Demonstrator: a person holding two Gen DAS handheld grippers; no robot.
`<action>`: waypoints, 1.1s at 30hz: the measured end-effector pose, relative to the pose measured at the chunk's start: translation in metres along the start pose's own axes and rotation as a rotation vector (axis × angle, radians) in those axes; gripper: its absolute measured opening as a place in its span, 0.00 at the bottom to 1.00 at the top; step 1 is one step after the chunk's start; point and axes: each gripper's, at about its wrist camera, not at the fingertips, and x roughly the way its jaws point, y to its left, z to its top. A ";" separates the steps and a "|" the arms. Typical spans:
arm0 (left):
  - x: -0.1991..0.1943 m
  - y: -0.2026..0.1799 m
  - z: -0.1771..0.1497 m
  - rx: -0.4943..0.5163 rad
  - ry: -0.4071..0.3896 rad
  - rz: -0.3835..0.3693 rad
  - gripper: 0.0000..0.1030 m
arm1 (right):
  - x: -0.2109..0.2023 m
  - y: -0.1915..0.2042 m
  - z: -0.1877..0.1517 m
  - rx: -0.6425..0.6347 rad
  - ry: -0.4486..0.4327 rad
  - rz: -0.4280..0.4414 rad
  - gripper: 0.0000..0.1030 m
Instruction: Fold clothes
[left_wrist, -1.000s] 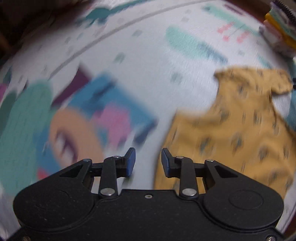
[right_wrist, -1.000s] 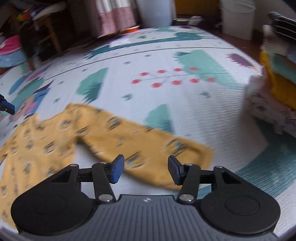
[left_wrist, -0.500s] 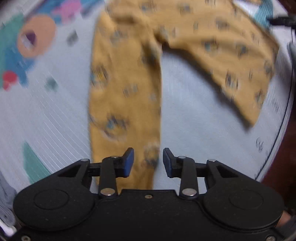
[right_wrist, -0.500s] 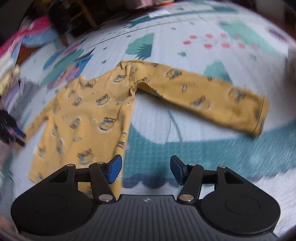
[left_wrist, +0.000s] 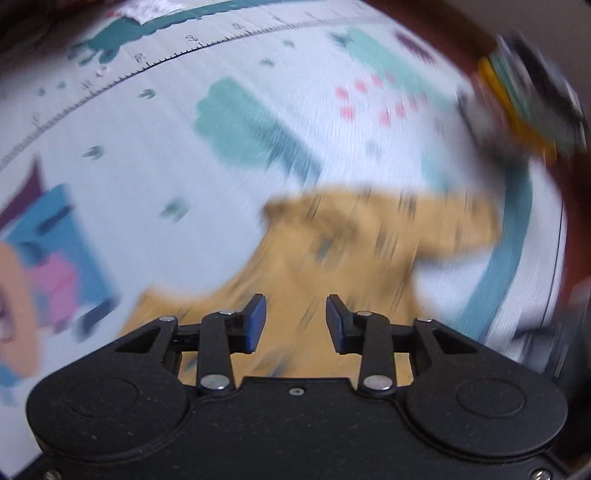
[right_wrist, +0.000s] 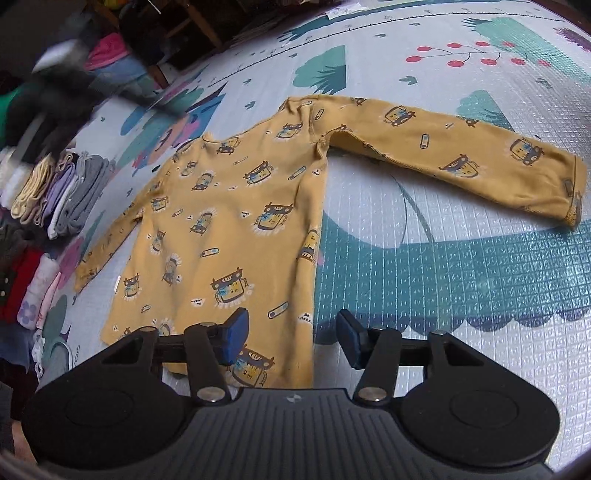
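On my left wrist view everything is smeared. The left gripper (left_wrist: 291, 319) has its jaws partly apart with nothing between the pads, hovering over a yellow long-sleeved shirt (left_wrist: 354, 236) on the play mat (left_wrist: 147, 155). A ruler-like scale runs along the mat's far side; its numbers are too blurred to read. At upper right sits what looks like a stack of folded clothes (left_wrist: 517, 99).

On my right wrist view the picture is sharp. The right gripper (right_wrist: 291, 334) hangs above the shirt's hem, jaws closing, nothing gripped. The shirt (right_wrist: 229, 206) lies flat, sleeves spread, printed with cartoon robots and small unreadable words. Rows of folded clothes (right_wrist: 59, 192) sit at the left.
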 end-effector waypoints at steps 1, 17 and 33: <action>0.010 -0.003 0.014 -0.070 0.011 -0.017 0.33 | 0.000 0.001 -0.002 -0.014 0.000 0.001 0.52; 0.105 -0.089 0.093 0.762 0.276 0.116 0.38 | -0.002 -0.003 -0.015 -0.066 -0.024 0.022 0.47; 0.133 -0.101 0.081 0.985 0.407 0.091 0.06 | 0.002 0.006 -0.019 -0.155 -0.015 -0.039 0.21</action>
